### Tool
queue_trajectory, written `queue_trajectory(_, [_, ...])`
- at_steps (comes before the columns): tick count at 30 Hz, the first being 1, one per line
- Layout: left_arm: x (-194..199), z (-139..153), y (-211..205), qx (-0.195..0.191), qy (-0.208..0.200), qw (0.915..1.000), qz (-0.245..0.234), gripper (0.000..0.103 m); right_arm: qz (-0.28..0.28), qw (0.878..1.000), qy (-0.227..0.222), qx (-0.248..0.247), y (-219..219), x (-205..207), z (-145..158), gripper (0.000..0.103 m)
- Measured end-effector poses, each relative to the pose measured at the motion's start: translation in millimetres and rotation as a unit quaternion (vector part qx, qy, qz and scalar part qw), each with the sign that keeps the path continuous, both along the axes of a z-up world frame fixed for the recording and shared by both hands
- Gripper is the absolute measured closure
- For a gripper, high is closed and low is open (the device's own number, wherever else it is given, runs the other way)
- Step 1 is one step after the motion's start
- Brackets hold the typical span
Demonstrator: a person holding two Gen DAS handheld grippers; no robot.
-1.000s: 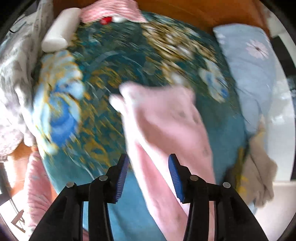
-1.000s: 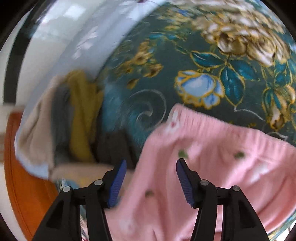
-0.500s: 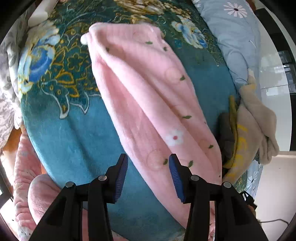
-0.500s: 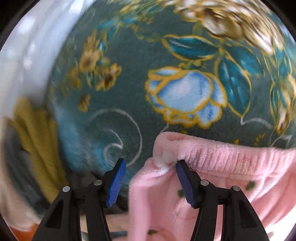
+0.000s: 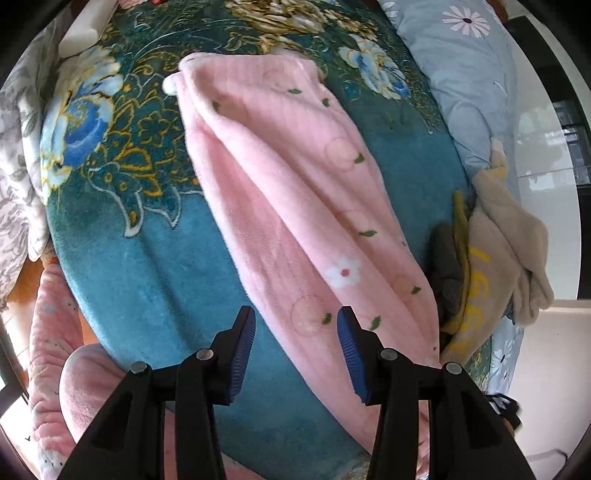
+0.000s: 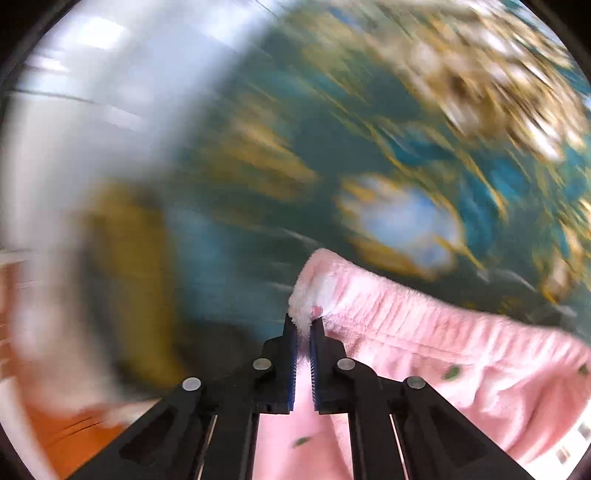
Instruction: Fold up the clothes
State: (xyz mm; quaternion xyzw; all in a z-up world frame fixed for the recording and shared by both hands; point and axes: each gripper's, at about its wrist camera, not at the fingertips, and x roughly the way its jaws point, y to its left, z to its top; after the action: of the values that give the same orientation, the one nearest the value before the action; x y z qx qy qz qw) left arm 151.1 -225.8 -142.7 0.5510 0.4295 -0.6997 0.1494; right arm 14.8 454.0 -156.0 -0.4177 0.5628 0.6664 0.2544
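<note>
Pink pants [image 5: 295, 206] lie lengthwise on the blanket [image 5: 155, 266], running from upper centre of the left view down to lower right, prob laid flat so they can be folded. Waistband end is in the right view, centre to lower right, w/ its corner pinched between the closed jaws of the R gripper [image 6: 303, 332]; looks like a grab to lift or pull that end over. Right view is heavily motion-blurred apart from the gripper and the fabric in it. L gripper [image 5: 295, 332] has jaws wide apart, nothing between them, hovering over the pants' lower stretch at bottom centre of the left view; judging by pose it's ready to take the other end, not touching that I can tell.

Surface: teal plush blanket w/ gold and blue flowers, covers most of both frames. Soft, so pants will drag on it.

Room/edges, left view: light blue daisy pillow [image 5: 472, 74] upper right; beige and mustard clothes pile [image 5: 502, 251] mid right, just beside the pants' edge; grey floral fabric [image 5: 18, 155] at left; pink quilted fabric [image 5: 55, 332] lower left; white roll [image 5: 86, 26] upper left.
</note>
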Motion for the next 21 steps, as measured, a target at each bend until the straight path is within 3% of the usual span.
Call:
queue_trajectory(1, [-1.7, -0.6, 1.4, 0.001, 0.002, 1.0000, -0.003, 0.056, 0.009, 0.996, 0.082, 0.018, 0.2, 12.5, 29.9, 0.097])
queue_trajectory(3, [-3.3, -3.4, 4.2, 0.003, 0.003, 1.0000, -0.005, 0.056, 0.039, 0.977, 0.199, 0.062, -8.8, 47.5, 81.1, 0.097])
queue_trajectory(4, [-3.9, -5.9, 5.8, 0.006, 0.002, 1.0000, -0.006, 0.056, 0.053, 0.967, 0.232, 0.090, -12.9, 69.2, 101.3, 0.097])
queue_trajectory(5, [-4.7, -8.6, 7.5, 0.009, 0.001, 0.9999, -0.007, 0.056, 0.055, 0.964, 0.237, 0.106, -14.5, 93.9, 110.6, 0.097])
queue_trajectory(6, [-6.0, -12.2, 10.2, 0.014, -0.001, 0.9999, -0.010, 0.056, 0.048, 0.968, 0.226, 0.099, -14.9, 113.5, 105.4, 0.097])
queue_trajectory(8, [-8.8, -20.0, 17.0, 0.028, -0.005, 0.9995, -0.017, 0.056, 0.033, 0.986, 0.148, 0.070, -15.7, 154.7, 69.9, 0.097])
queue_trajectory(10, [-10.4, -24.5, 23.5, 0.041, -0.007, 0.9989, -0.022, 0.056, 0.018, 0.998, 0.044, 0.036, -16.3, 191.1, 20.2, 0.097])
queue_trajectory(11, [-11.7, -26.1, 26.7, 0.047, -0.006, 0.9986, -0.025, 0.056, -0.012, 1.000, 0.019, 0.002, -17.3, 213.9, -6.5, 0.097])
queue_trajectory(14, [-16.4, -27.6, 33.3, 0.058, -0.002, 0.9979, -0.030, 0.056, -0.055, 0.998, 0.003, -0.039, -29.2, 245.3, -44.3, 0.097])
queue_trajectory(17, [-22.9, -32.8, 37.8, 0.076, 0.004, 0.9967, -0.028, 0.053, -0.034, 0.999, 0.014, -0.018, -32.7, 236.0, -34.2, 0.097])
queue_trajectory(21, [-26.7, -57.7, 37.3, 0.126, -0.004, 0.9919, 0.016, 0.052, -0.014, 0.998, 0.061, 0.013, -21.3, 216.7, 2.7, 0.097])
